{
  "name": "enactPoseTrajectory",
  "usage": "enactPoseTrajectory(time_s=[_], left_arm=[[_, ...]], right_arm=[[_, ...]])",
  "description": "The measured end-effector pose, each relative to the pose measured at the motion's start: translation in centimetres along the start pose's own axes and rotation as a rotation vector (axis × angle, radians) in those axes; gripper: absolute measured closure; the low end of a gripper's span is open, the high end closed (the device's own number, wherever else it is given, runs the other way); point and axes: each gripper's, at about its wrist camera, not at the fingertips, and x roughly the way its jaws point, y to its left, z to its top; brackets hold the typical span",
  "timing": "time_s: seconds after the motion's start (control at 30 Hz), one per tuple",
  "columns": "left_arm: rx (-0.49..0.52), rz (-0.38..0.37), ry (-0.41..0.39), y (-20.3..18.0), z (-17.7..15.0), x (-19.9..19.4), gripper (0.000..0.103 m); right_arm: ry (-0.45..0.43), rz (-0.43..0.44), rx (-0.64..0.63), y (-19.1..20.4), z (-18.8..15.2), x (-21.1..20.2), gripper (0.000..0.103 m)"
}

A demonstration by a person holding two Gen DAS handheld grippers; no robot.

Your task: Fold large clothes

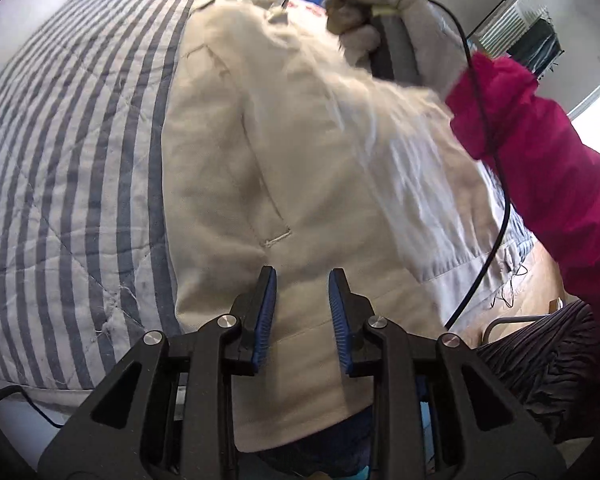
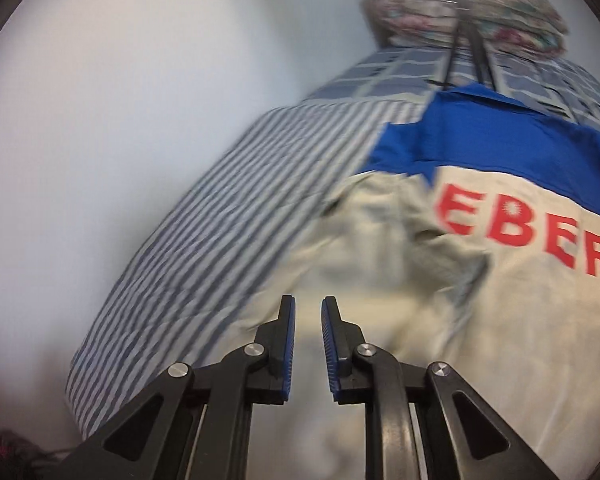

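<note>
We are folding a cream jacket (image 1: 300, 168) that is lying spread on the bed (image 1: 68, 184), over a striped quilt. In the left wrist view, our left claw (image 1: 302, 280) is hanging just above the jacket's lower part. Its jaws are standing narrow, with a small gap, and nothing is between them; the cloth is showing through the gap, below the pads. The jacket is stretching away from this claw, with its long axis running straight ahead toward the blue collar end. The welt pocket (image 1: 278, 238) is lying just ahead of the left finger.

In the right wrist view, our right claw (image 2: 308, 306) is also narrow, even narrower than the left one, and it is holding nothing. It is pointing down at a rumpled fold of cream cloth (image 2: 432, 248), which is lying ahead and slightly to the right of the tips. The red letters (image 2: 528, 232) and the blue yoke (image 2: 480, 136) are lying further ahead and to the right.

The right hand (image 1: 384, 20), in a grey glove with a pink sleeve (image 1: 540, 152), is showing far ahead of the left claw, over the upper part of the jacket. So we judge the right claw is nearer to the shoulder end, and the left one nearer to the hem.
</note>
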Motion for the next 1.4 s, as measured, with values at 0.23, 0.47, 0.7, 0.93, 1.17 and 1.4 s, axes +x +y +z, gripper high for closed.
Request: enactPoseTrajectory(time_s=[0.23,0.47,0.7,0.93,1.17,1.4], left_arm=[[0.042,-0.068,-0.008,-1.0,-0.4,-1.2,0.077],[0.087,-0.064,0.037,-1.2,-2.0,-0.3,0.077],[0.075,-0.052,-0.107,-0.4,-1.2,-5.9,0.077],[0.021,-0.036,-0.104,0.9,-1.4,-6.3,0.077],[0.131,0.036,-0.009,-0.3,-3.9,-2.5,0.077],[0.165,0.074,-0.081,-2.1,-2.8,-4.9,0.077]], right_arm=[[0.143,-0.056,-0.124,3.5,-4.0,5.1,0.092],[0.128,-0.023,-0.026,3.8,-4.1,2.1,0.089],[0.105,0.068,-0.006,6.8,-11.5,-6.6,0.089],[0.201,0.079,-0.095,11.5,-20.4,-10.5,0.089],[0.276,-0.027,-0.115,11.9,-26.5,-8.9,0.091],[0.216,-0.004,-0.038,10.8,-25.9,-12.3,0.079]])
